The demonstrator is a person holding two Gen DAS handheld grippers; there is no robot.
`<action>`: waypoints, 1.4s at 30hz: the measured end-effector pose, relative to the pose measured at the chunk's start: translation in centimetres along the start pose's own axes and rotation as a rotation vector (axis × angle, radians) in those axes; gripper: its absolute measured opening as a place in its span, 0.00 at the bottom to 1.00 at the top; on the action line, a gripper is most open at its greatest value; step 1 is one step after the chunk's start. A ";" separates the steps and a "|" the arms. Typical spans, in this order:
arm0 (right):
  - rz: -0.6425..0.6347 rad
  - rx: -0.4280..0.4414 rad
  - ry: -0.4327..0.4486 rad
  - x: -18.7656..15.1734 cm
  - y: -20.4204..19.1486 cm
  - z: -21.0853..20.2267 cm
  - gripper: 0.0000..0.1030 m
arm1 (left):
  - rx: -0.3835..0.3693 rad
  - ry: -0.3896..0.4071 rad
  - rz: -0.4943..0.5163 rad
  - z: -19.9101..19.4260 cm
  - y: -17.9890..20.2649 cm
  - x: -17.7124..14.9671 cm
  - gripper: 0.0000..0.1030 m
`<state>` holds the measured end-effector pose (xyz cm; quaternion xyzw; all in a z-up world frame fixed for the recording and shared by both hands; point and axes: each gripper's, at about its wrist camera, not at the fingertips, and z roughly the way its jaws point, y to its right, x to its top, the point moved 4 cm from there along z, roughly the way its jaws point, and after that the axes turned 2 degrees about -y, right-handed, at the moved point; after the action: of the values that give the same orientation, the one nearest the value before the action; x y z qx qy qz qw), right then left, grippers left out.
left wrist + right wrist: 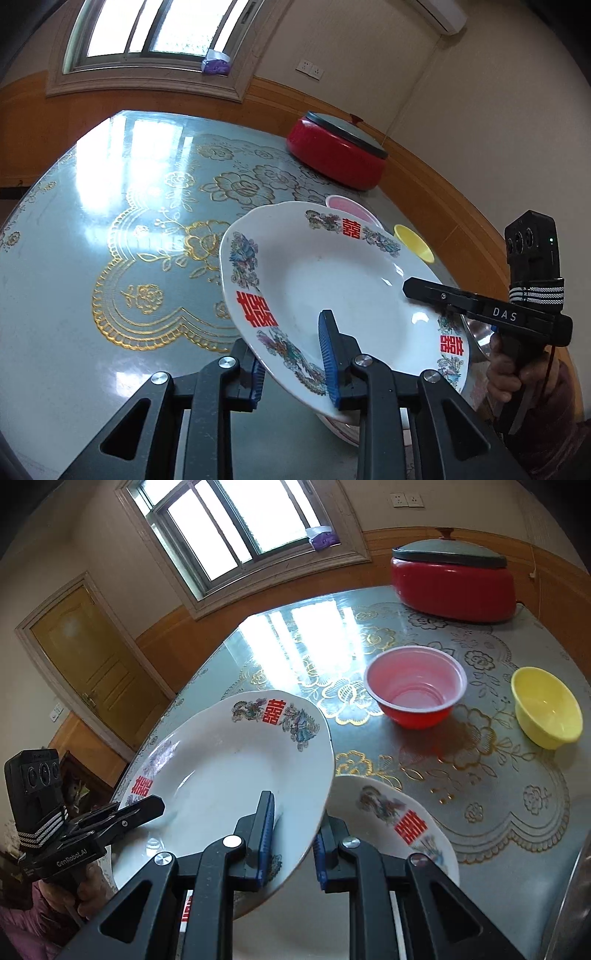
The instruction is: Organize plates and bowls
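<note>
While the left wrist view catches only slivers of the pink bowl [352, 208] and the yellow bowl [413, 242] behind the raised plate [332, 295], the right wrist view shows both bowls whole, standing apart on the table [498, 775], and a second plate [402, 823] with the same red characters lying on the table just beneath the lifted one. That view alone also takes in the wooden door [88, 661]. Both views show the red pot [334, 153] with its dark lid at the far side of the table. The left gripper [291, 358] has its blue-padded fingers [328, 354] nearly together, pinching the near rim of the plate, one pad above and one below. The right gripper [291, 842] is likewise narrowed onto the opposite rim, its fingers [266, 834] one on each face. So the plate hangs tilted above the table, carried between the two. It is a white, shallow dish, its rim printed with red double characters and coloured bird and flower figures, its middle bare. A metal edge [478, 339] shows past the plate in the left view, possibly a bowl, though too little is visible to say.
</note>
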<state>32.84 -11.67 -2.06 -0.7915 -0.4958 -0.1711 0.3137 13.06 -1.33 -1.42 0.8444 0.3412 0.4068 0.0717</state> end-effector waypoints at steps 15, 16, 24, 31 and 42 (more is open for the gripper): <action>0.011 -0.068 -0.052 -4.6 3.8 -2.8 0.20 | -0.024 -0.078 0.023 2.7 5.3 -4.1 0.28; 0.008 -0.072 -0.058 -4.8 4.0 -2.7 0.21 | -0.022 -0.083 0.020 2.9 5.4 -4.4 0.28; -0.036 -0.114 -0.097 -6.1 5.0 -2.1 0.24 | 0.010 -0.097 0.015 4.0 6.4 -6.0 0.31; -0.144 -0.189 -0.081 -6.0 4.2 -2.2 0.29 | 0.017 -0.085 -0.016 3.8 6.4 -6.1 0.32; -0.262 -0.295 -0.074 -5.8 4.3 -2.1 0.33 | 0.059 -0.079 -0.023 3.6 6.7 -6.0 0.37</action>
<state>34.12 -18.37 -5.24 -0.7633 -0.5752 -0.2524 0.1509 16.58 -9.66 -4.93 0.8575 0.3596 0.3621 0.0649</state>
